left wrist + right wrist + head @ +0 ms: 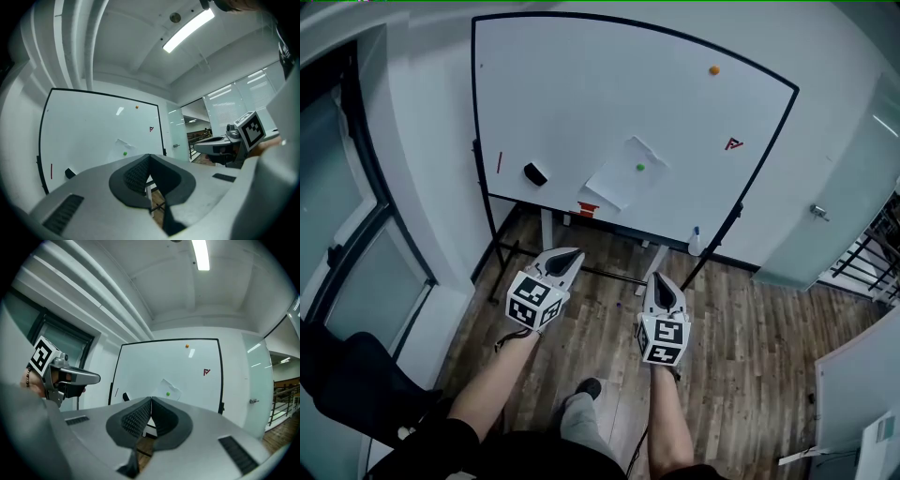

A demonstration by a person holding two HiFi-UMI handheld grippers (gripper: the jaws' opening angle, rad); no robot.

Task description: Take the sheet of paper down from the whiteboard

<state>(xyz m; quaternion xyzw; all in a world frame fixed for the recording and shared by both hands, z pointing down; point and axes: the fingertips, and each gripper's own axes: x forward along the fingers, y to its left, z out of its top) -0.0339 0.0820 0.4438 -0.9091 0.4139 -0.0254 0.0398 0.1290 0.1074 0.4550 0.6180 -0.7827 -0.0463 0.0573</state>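
Your big black-framed whiteboard (581,94) stands ahead. The tilted white sheet of paper (617,180) hangs low on it, well apart from your grey left gripper (574,253) and right gripper (661,278), both closed tight on nothing. A small round green magnet (640,168) sits on the sheet.

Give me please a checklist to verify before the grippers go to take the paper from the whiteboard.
1. Sheet of paper is on the whiteboard, tilted, under a green magnet: ok.
2. Left gripper carries nothing: ok, jaws together, empty.
3. Right gripper carries nothing: ok, jaws together, empty.
4. Jaws open for a grasp: not ok, both shut.
5. Grippers close to the paper: not ok, both are over the wooden floor, short of the board.
6. Tape or another fixing besides the magnet: cannot tell.
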